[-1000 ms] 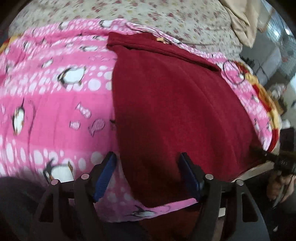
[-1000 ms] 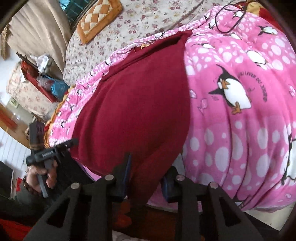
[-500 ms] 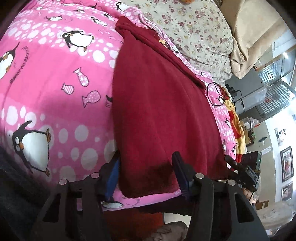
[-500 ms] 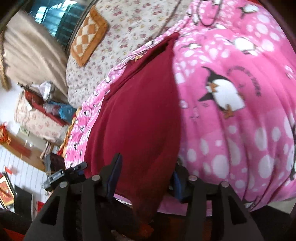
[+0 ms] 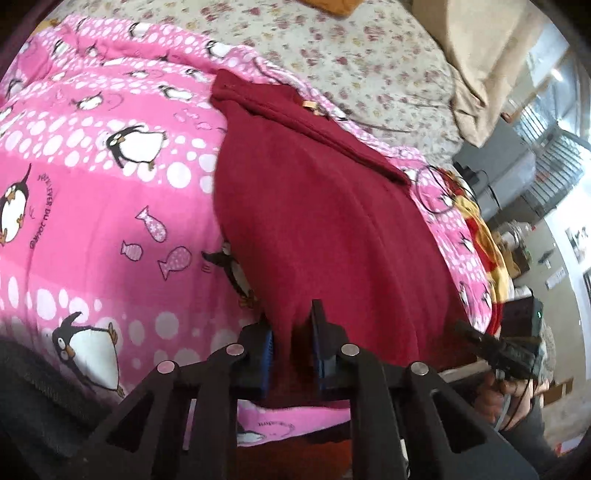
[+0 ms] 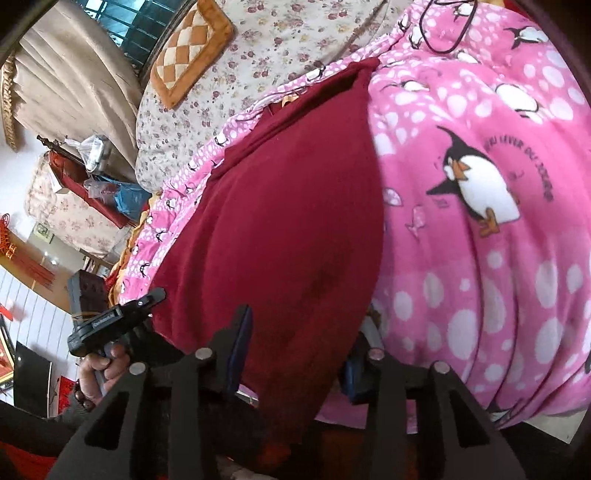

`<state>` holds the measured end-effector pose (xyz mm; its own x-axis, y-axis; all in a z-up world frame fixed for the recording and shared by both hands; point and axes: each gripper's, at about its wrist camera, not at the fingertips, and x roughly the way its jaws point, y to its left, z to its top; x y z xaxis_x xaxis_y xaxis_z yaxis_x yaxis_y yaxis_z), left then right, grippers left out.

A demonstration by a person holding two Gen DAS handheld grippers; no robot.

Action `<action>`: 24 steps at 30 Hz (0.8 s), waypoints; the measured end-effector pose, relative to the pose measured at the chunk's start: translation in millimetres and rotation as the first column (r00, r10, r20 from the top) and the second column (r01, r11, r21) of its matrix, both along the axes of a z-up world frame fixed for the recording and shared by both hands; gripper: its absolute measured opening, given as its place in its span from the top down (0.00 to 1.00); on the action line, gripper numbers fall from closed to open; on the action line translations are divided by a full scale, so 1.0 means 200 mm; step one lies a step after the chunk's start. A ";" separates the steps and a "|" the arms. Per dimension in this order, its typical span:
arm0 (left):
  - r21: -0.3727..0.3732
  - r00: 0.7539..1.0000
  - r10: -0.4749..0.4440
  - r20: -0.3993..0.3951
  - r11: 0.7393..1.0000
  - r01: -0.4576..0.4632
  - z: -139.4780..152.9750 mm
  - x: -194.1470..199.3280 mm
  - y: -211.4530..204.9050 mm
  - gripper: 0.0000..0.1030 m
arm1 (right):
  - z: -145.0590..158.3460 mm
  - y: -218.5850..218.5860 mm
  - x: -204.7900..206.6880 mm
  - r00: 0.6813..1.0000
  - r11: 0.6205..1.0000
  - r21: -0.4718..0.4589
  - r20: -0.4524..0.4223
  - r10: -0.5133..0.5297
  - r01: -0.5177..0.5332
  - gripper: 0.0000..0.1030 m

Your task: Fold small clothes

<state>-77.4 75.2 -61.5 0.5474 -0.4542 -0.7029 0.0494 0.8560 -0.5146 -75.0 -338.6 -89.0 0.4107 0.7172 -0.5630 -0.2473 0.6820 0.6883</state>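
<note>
Left gripper (image 5: 291,345) jaws pinch the near hem of the red garment (image 5: 325,221); right gripper (image 6: 301,350) jaws wide, straddling the other corner. Garment lies flat on the pink blanket (image 5: 110,221). Step: gripping corners. Next: right closes, both lift hem toward collar.

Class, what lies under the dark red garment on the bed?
The dark red garment lies on a pink penguin blanket, visible around it. Whatever is beneath its middle is covered.

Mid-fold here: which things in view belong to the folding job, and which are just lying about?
In the job:
dark red garment
left gripper, shut on its near hem
right gripper, open around the hem

Lying about:
penguin blanket
floral sheet
checked cushion
black cable
</note>
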 end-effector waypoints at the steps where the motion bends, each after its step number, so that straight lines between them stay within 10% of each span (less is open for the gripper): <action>1: -0.006 1.000 0.003 0.001 1.000 -0.003 0.00 0.01 0.00 0.93 | 0.00 0.00 0.00 1.000 1.000 0.004 0.002 0.000 0.000 0.58; 4: -0.014 0.999 0.019 0.028 1.000 -0.018 0.02 0.04 0.01 0.95 | 0.01 0.01 0.00 1.000 1.000 0.006 0.015 0.008 -0.008 0.60; 7: 0.023 0.999 0.011 0.042 1.000 -0.012 0.06 0.01 0.00 1.00 | 0.07 0.04 -0.02 0.997 0.999 -0.034 0.075 0.033 -0.031 0.93; 17: 0.037 0.970 -0.067 0.236 0.998 0.059 0.52 -0.38 0.09 1.00 | 0.57 -0.03 -0.36 0.928 0.999 -0.013 0.369 0.051 -0.050 0.96; 24: 0.036 0.884 -0.168 0.436 0.985 0.170 0.92 -0.73 0.05 1.00 | 0.98 -0.18 -0.74 0.843 0.998 0.005 0.537 0.045 -0.056 0.96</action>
<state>-222.4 85.5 122.4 0.7131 -0.5690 -0.4095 0.4129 0.8130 -0.4107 -222.7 -375.4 107.7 0.6073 0.7537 -0.2513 -0.6153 0.6463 0.4514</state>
